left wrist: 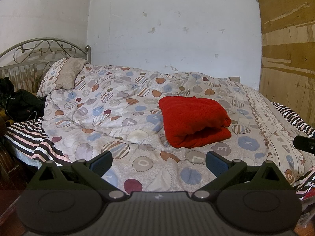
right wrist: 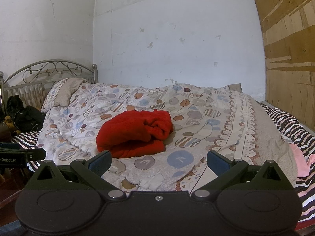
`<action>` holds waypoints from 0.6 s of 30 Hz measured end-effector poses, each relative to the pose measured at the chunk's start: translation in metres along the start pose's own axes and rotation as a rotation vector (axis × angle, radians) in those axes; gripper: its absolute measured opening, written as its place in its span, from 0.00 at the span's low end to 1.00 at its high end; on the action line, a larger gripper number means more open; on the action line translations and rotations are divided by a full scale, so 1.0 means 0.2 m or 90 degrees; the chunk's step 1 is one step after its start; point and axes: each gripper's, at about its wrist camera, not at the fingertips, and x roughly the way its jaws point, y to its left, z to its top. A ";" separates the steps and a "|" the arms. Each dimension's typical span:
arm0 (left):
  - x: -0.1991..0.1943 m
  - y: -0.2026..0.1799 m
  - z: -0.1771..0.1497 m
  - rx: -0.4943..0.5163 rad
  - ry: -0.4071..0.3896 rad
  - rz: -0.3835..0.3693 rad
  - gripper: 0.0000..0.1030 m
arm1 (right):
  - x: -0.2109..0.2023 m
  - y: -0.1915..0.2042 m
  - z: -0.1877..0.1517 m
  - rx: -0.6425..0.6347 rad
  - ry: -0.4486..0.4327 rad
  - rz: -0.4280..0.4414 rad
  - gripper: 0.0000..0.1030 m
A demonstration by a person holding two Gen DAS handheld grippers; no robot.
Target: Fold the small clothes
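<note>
Red garment (left wrist: 194, 121), one, folded; two tongs (left wrist: 158, 162) spread.

The left hand-held gripper (left wrist: 159, 163) is being held level with its fingers spread wide, nothing between them. The right hand-held gripper (right wrist: 159, 162) is being held likewise, empty.

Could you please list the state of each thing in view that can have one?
Red garment: folded into a thick bundle, lying on the quilt, held by nothing.
Left tool: open, empty, short of the garment.
Right tool: open, empty, short of the garment.
Patterned quilt: spread over the bed, rumpled.
Pillow: propped against the headboard.
Black jacket: crumpled at the bed's left edge.
</note>
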 end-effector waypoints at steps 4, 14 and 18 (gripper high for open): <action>0.00 0.00 0.00 0.001 0.000 0.001 1.00 | 0.00 0.00 0.00 0.000 0.001 0.000 1.00; 0.00 0.00 0.00 0.001 0.001 0.000 1.00 | 0.00 0.00 0.00 0.000 0.002 0.001 1.00; 0.00 -0.01 0.00 0.000 0.010 0.003 1.00 | 0.00 0.00 0.00 0.000 0.001 0.001 1.00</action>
